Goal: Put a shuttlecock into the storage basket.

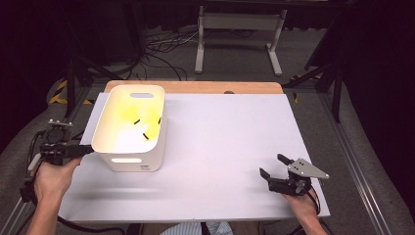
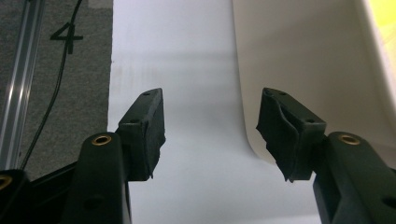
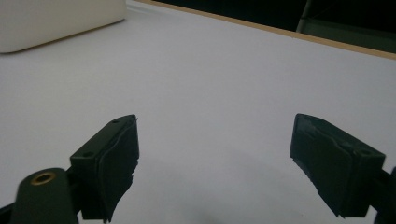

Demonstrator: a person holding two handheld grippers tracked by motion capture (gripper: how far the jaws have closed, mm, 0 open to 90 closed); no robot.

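A white plastic bin (image 1: 129, 128) with cut-out handles stands at the table's left, and something bright yellow with short dark marks (image 1: 143, 121) lies inside it, too washed out to identify. My left gripper (image 1: 87, 150) is held at the bin's left wall, near its front corner. In the left gripper view it (image 2: 212, 109) is open over the white surface, with the bin's wall (image 2: 303, 56) just past the right jaw. At the table's front right, my right gripper (image 1: 270, 165) is open and holds nothing. Its own view shows the gripper (image 3: 215, 135) over bare white tabletop, the bin (image 3: 46, 21) far off.
A white sheet (image 1: 220, 127) covers the table, with a wooden edge (image 1: 195, 87) along the back. Beyond are a white stand frame (image 1: 240, 29) and floor cables (image 1: 161, 54). A metal rail (image 1: 355, 166) runs along the right. Grey floor marked "4" (image 2: 67, 35) lies left of the table.
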